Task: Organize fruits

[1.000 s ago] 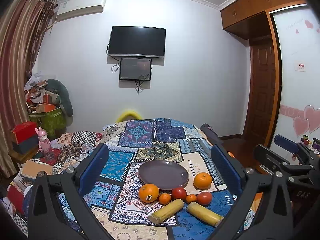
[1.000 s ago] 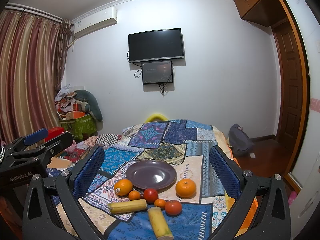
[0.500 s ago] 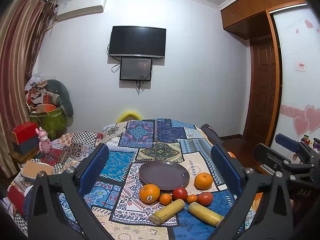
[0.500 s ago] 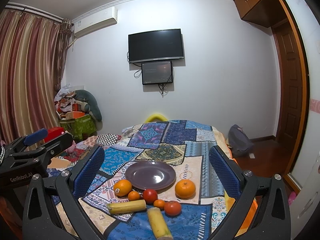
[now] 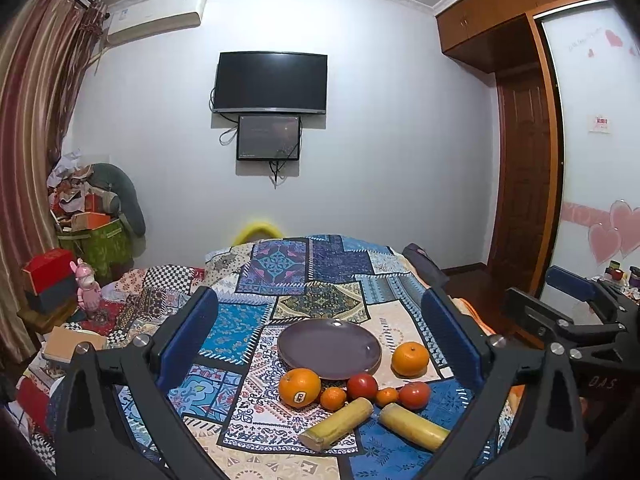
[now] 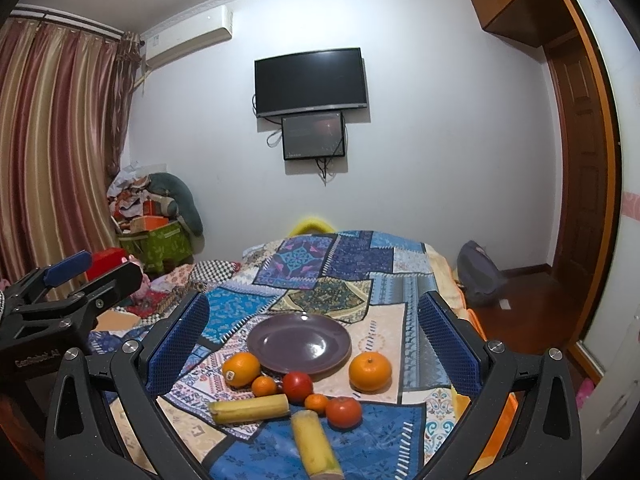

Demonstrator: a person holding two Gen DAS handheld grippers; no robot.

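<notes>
Both claws hang above the near end of the bed, spread wide and holding nothing. In the left wrist view the left claw (image 5: 320, 344) frames the whole cluster of fruit; in the right wrist view the right claw (image 6: 316, 340) does the same.

The purple plate (image 6: 299, 343) lies bare on the patchwork quilt (image 6: 320, 276), at the centre of the frame. The fruit sits just in front of it, lower in the frame: a stickered orange (image 6: 241, 369) at the plate's lower-left rim, a second orange (image 6: 370, 371) just beside its right rim, two small mandarins (image 6: 264, 386), two red tomatoes (image 6: 297, 386) and two yellow stalks (image 6: 250, 409). In the right view one stalk lies across the frame, the other (image 6: 316, 444) points nearly straight away from the camera.

The second orange probably suits the right claw best: it stands apart from the rest, with open quilt around it, and the plate lies just up and left of it. The stickered orange falls nearer the left claw. The middle fruit are packed close, some seemingly touching, so a grab there risks nudging neighbours. The quilt's right edge drops to the floor not far beyond the second orange.
</notes>
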